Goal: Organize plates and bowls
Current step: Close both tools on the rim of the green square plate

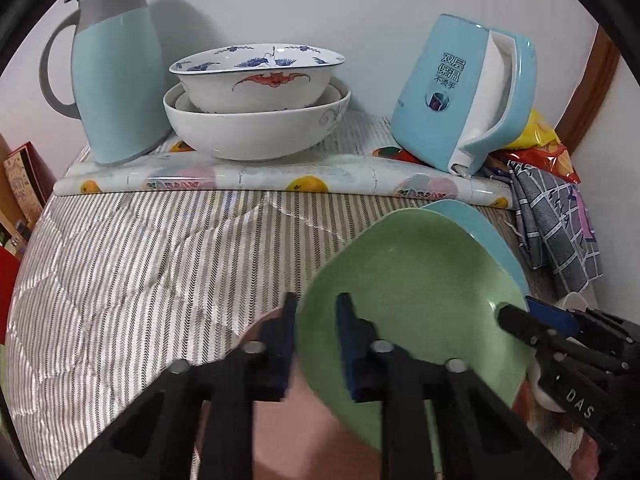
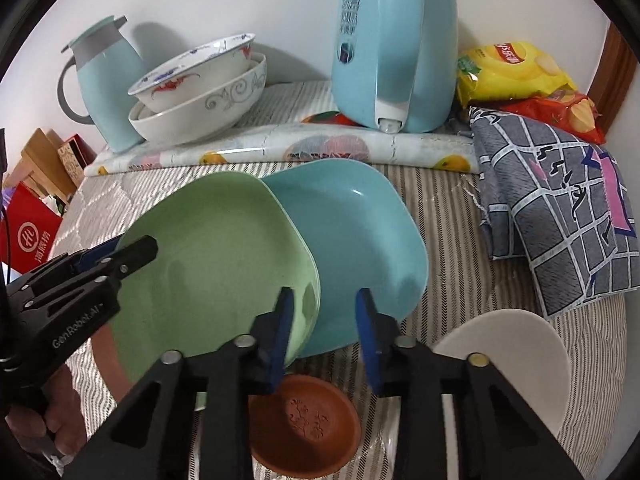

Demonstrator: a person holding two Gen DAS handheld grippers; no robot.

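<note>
The green plate (image 2: pixel 216 248) is held tilted off the striped cloth, its left rim clamped in the left gripper (image 2: pixel 132 250), its right rim straddled by the right gripper (image 2: pixel 324 304), jaws narrow around the green rim (contact not clear). For a clean stack, green should be lowered flat onto the blue plate (image 2: pixel 360 232) just beside it, rims aligned, the left grip released last. Counted: two coloured plates, one white plate (image 2: pixel 516 356), one brown saucer (image 2: pixel 304 424), two nested bowls (image 2: pixel 200 96) at the back.
</note>
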